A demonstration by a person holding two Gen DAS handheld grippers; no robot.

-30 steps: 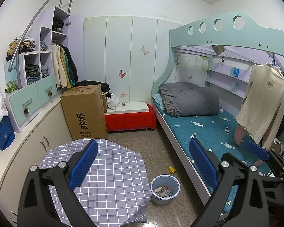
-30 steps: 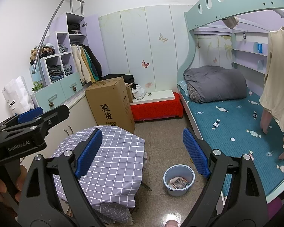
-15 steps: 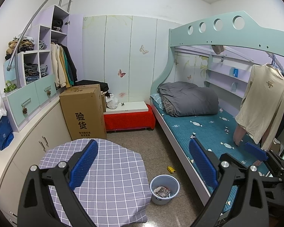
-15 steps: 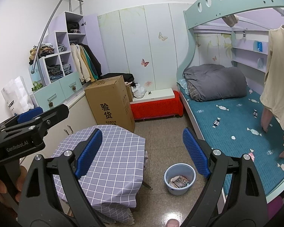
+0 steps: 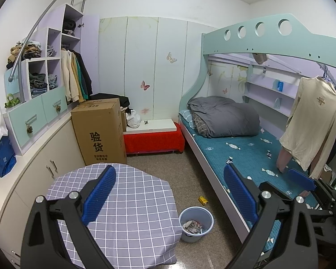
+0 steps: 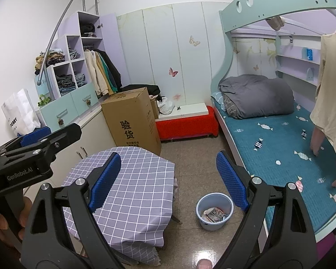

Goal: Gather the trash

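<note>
Nothing moved; bin [image 5: 196, 223] beside table [image 5: 127, 206], bed [image 5: 215, 179].

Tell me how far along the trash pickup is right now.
Done: crumpled paper scraps already lie in the small blue plastic bin on the floor. In hand: nothing; the left gripper and right gripper both stand open and empty above the grey checked tablecloth. Left: a small yellow piece of litter lies on the floor beyond the bin, beside the bed frame.
</note>
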